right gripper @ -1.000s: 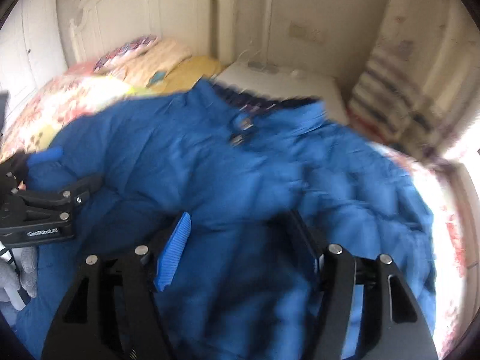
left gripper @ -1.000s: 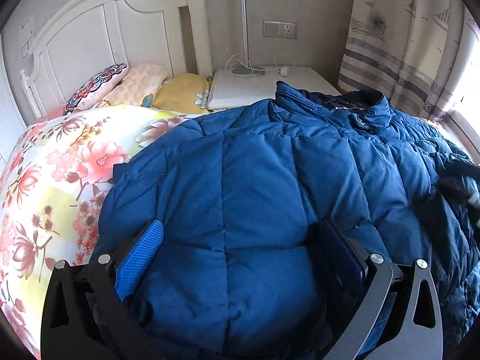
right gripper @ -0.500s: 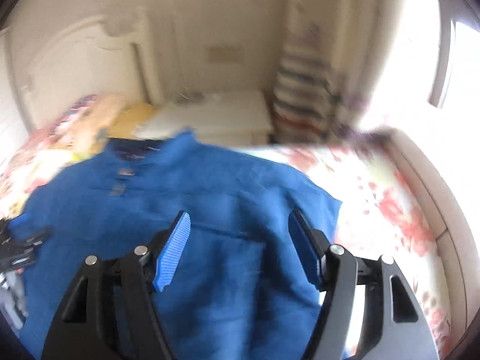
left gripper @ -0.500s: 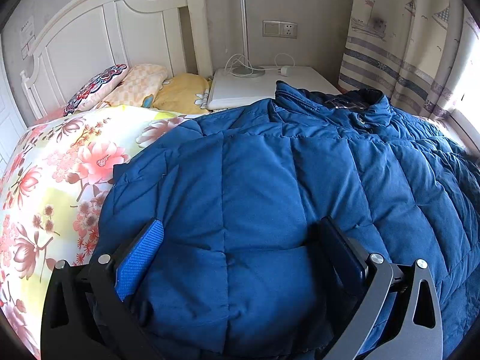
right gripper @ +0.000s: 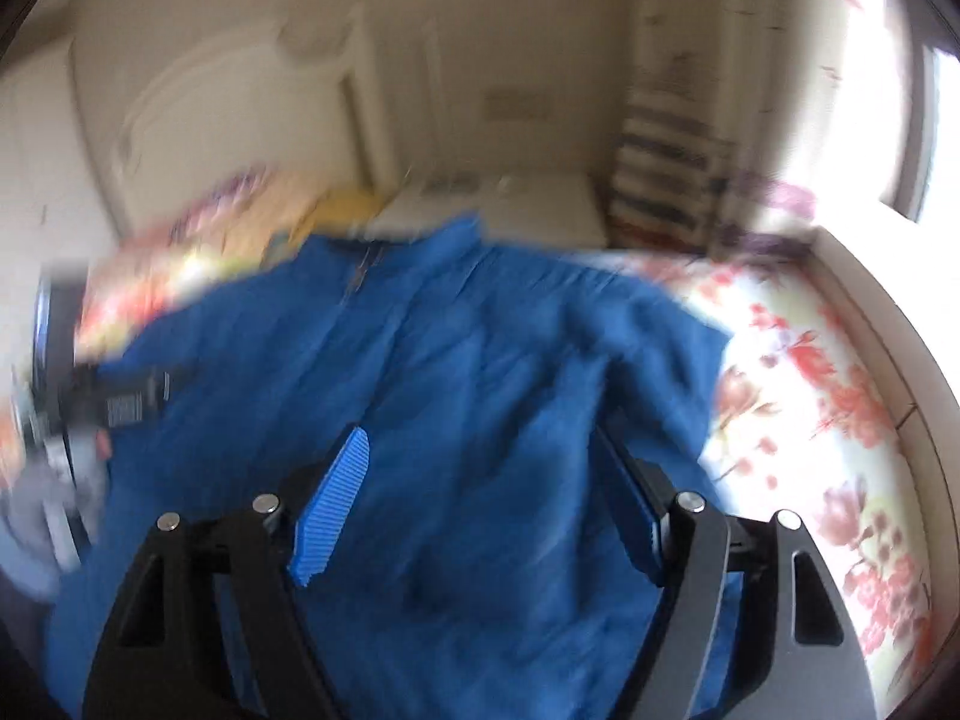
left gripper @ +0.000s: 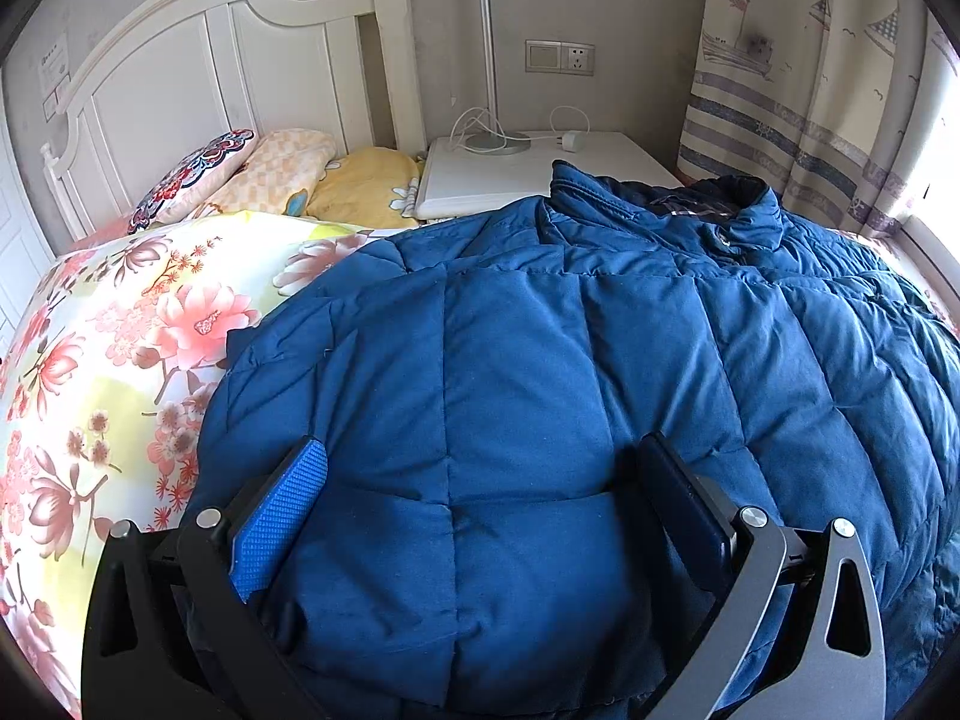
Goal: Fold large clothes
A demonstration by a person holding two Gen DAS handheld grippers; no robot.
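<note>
In the left wrist view, a flowered quilt (left gripper: 120,360) fills the left of the frame, with three pillows (left gripper: 270,174) stacked against a white headboard (left gripper: 210,60) at the upper left. At upper centre a white nightstand (left gripper: 498,180) carries a thin lamp pole (left gripper: 489,48) and a white cable; a wall socket (left gripper: 561,57) sits above it. A striped curtain (left gripper: 798,90) hangs at the upper right. The blue down jacket (left gripper: 600,372) lies spread on the bed across the centre and right of the frame, its collar (left gripper: 690,204) toward the nightstand. The left claw (left gripper: 480,510) at the lower centre stands released, its blue pad (left gripper: 279,519) and dark finger wide apart with a puffed part of the jacket bulging between them; whether the fingers press on the cloth I cannot tell.

The right wrist view is blurred. At the far left of the frame a dark shape with a label is probably the other claw (right gripper: 126,402), at the jacket's edge. The down jacket (right gripper: 450,360) fills the centre, collar toward the top. The right claw (right gripper: 480,498) at the lower centre is released, fingers wide apart above or against the jacket cloth. The flowered quilt (right gripper: 828,408) shows at the right, with a bright window at the upper right.
</note>
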